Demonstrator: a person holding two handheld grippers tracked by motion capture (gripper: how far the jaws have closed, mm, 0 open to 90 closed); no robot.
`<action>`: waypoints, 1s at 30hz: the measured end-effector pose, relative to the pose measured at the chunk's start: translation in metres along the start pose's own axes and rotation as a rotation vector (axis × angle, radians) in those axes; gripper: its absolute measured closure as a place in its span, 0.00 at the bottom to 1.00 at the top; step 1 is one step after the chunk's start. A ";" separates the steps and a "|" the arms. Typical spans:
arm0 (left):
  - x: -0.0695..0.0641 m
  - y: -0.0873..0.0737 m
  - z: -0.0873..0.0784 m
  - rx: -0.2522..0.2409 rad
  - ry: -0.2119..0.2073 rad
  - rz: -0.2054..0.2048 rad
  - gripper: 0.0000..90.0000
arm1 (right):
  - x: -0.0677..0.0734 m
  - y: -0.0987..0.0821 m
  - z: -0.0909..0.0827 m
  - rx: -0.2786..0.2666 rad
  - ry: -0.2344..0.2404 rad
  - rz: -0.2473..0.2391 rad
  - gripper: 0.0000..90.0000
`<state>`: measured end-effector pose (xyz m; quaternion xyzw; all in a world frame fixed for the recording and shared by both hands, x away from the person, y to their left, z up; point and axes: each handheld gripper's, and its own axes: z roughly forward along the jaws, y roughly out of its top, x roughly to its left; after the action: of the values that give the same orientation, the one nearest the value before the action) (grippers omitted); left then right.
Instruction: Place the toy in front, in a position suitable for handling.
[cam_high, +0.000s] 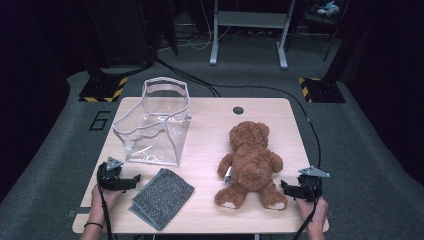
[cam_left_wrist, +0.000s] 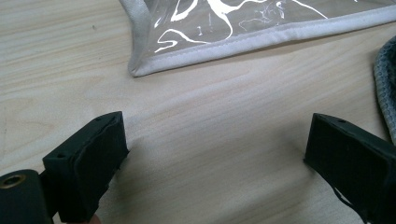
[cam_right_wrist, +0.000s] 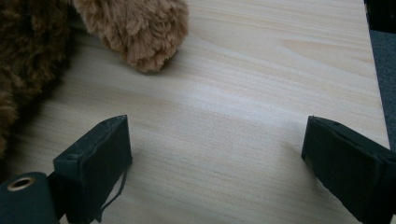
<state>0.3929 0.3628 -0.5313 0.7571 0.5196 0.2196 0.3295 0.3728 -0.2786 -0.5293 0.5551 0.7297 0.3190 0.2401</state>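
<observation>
Left gripper (cam_high: 131, 181) released beside a grey cloth (cam_high: 161, 197) and clear bag (cam_high: 156, 125), right gripper (cam_high: 286, 190) released just beside a teddy bear (cam_high: 251, 162), wooden table (cam_high: 205, 130).

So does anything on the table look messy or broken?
Nothing looks broken or spilled. The teddy bear just lies flat, the clear bag stands a bit crumpled, and the grey cloth sits crooked near the table's front edge.

A grey table frame (cam_high: 248, 30) stands beyond the wooden table (cam_high: 210, 125).
</observation>
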 end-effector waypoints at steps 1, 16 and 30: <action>0.000 0.000 0.000 -0.002 0.000 0.001 0.06 | 0.000 0.000 0.000 0.000 0.000 0.000 0.09; 0.000 0.000 0.000 0.001 -0.001 0.000 0.06 | 0.000 0.000 0.000 0.001 0.000 0.005 0.09; 0.005 0.000 -0.001 -0.024 -0.031 -0.045 0.06 | 0.000 0.000 0.000 0.000 0.000 0.001 0.09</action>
<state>0.3942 0.3674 -0.5308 0.7444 0.5288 0.2068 0.3514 0.3725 -0.2784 -0.5293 0.5553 0.7295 0.3190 0.2401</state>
